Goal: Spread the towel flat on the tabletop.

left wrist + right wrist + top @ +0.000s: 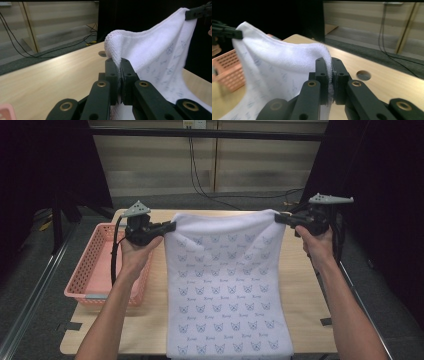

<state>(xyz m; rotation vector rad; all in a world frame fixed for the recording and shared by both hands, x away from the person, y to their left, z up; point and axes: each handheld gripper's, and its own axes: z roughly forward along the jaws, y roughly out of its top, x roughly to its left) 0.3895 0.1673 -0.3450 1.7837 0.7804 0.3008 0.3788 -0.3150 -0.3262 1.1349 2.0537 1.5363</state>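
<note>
A white towel [225,285] printed with small blue cat faces hangs stretched between my two grippers, its lower part lying on the wooden table [305,285] down to the near edge. My left gripper [172,226] is shut on the towel's far left corner, held above the table. My right gripper [278,218] is shut on the far right corner at about the same height. In the left gripper view the towel [155,50] is pinched between the black jaws of my left gripper [120,62]. The right gripper view shows the towel [277,65] clamped the same way by my right gripper [331,62].
A pink plastic basket [90,270] stands at the table's left edge, just under my left forearm. A round hole [363,75] is in the tabletop near the right gripper. Cables run along the floor behind the table [200,185].
</note>
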